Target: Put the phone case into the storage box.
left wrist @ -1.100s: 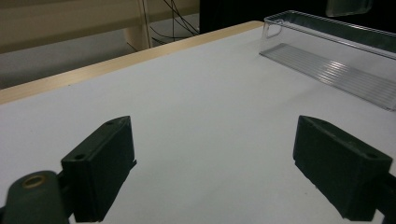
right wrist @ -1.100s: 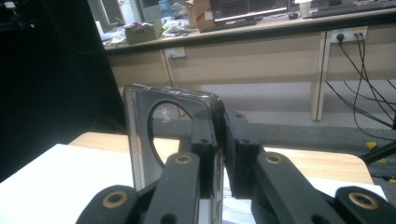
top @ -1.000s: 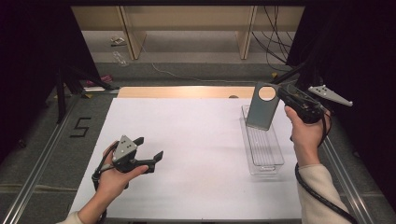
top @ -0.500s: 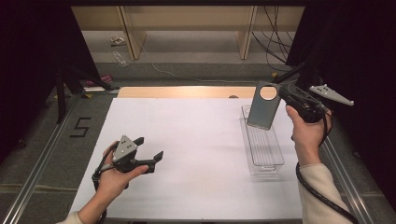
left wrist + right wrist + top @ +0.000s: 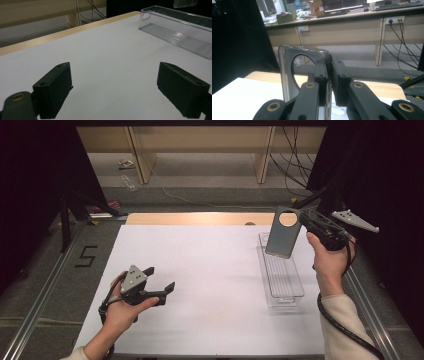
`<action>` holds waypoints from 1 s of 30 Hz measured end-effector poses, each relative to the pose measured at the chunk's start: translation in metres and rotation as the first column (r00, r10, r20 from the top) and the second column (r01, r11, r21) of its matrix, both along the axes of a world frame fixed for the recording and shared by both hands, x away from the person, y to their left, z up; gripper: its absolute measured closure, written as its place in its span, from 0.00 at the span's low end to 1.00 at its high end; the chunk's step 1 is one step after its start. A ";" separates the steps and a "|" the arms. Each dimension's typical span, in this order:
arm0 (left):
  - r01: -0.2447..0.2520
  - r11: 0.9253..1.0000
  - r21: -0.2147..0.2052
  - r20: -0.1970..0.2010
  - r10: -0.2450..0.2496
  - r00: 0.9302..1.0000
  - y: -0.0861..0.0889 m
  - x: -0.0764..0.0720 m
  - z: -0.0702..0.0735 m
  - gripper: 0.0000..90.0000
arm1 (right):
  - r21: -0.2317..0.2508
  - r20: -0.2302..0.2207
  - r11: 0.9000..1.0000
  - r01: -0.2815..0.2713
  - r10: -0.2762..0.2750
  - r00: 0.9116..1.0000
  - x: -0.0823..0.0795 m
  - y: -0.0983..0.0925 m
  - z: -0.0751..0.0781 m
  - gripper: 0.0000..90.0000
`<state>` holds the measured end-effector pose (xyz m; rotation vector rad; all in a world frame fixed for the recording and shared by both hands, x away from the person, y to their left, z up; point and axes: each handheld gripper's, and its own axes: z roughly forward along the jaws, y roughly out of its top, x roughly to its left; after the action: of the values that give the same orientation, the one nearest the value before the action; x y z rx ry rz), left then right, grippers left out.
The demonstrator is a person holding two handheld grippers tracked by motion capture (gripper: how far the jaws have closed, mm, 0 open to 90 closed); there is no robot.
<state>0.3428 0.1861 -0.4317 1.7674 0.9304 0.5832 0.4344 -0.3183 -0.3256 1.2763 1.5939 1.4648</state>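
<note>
Phone case (image 5: 283,232), grey with a round hole near its top, hangs at the right of the high view above the far end of a clear tray (image 5: 282,280) on the white surface (image 5: 210,285). The right gripper (image 5: 306,222) pinches its edge between its jaws. At lower left, the left gripper (image 5: 161,281) rests with jaws spread, holding nothing.

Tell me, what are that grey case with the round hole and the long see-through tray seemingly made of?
The grey case, clamped in the right gripper, looks like soft matte plastic or rubber with a clearer, glossier edge: dull, even face, shiny rim in the right gripper view. The tray looks like hard clear plastic: the white table shows through its ribbed floor, and its walls glint.
</note>
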 end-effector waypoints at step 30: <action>0.000 1.000 0.001 -0.002 0.000 1.000 0.000 0.000 -0.001 0.14 | -0.014 0.005 1.000 0.010 -0.010 1.000 0.006 -0.003 0.001 0.93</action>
<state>0.3431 0.1862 -0.4322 1.7689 0.9318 0.5826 0.4401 -0.3217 -0.3247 1.2705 1.5893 1.4473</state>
